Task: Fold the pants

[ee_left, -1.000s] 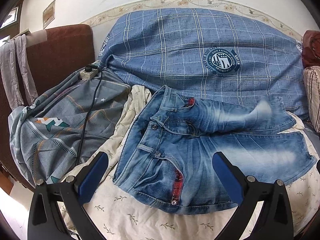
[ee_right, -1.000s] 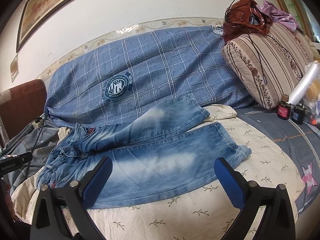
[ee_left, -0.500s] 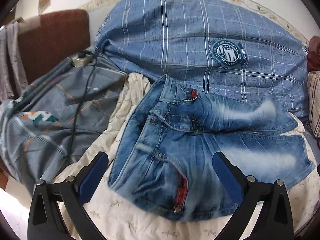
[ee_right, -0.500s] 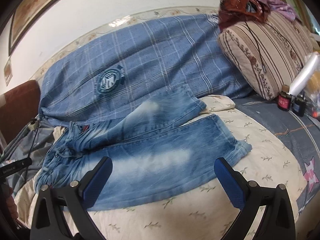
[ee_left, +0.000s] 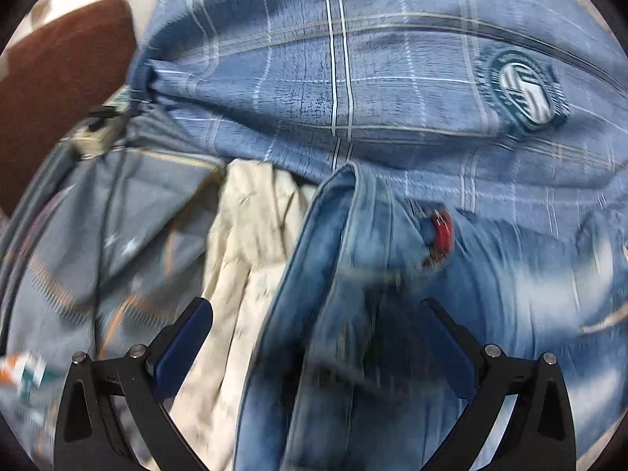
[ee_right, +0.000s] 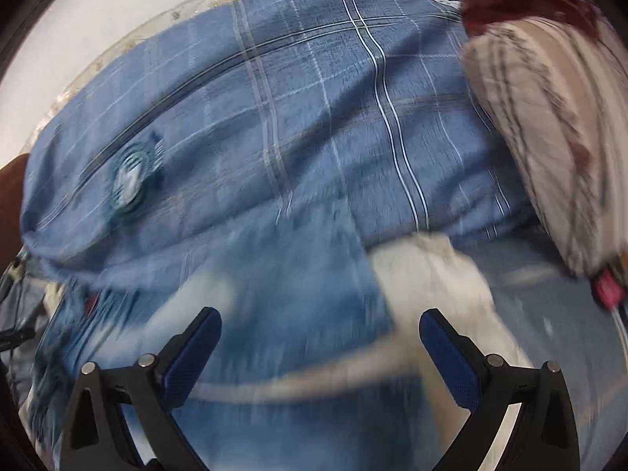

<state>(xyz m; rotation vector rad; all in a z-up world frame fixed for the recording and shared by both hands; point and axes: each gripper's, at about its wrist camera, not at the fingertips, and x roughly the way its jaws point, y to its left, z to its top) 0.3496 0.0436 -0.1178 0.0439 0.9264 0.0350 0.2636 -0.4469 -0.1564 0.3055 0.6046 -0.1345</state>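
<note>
The jeans (ee_left: 392, 314) lie on the bed, on a cream sheet (ee_left: 251, 243) with a small leaf print. In the left wrist view the waistband end is close under the camera. Its edge runs from the upper middle down to the bottom of the picture, and a red patch (ee_left: 441, 227) shows at a pocket. The left tongs (ee_left: 318, 337) are spread wide. Their blue pads (ee_left: 184, 341) stand one over the sheet and one over the denim, and nothing is between them. This view is blurred, so I cannot tell if the tips touch the cloth.

In the right wrist view the legs of the jeans (ee_right: 274, 314) fill the lower half, with pale faded bands across them. The right tongs (ee_right: 320, 347) are also spread wide and hold nothing. Their left pad is over the denim and the right pad is near the place where denim meets the sheet (ee_right: 431, 274). This picture is also much blurred.

Behind the jeans, a big blue checked quilt (ee_left: 353, 78) with a round badge (ee_left: 526, 86) lies along the wall. A brown headboard (ee_left: 59, 78) is at the left, with a power strip (ee_left: 98, 133) below it and a grey patterned cover (ee_left: 129, 216) beside the sheet. At the right, a striped pillow (ee_right: 549, 137) leans by the quilt.
</note>
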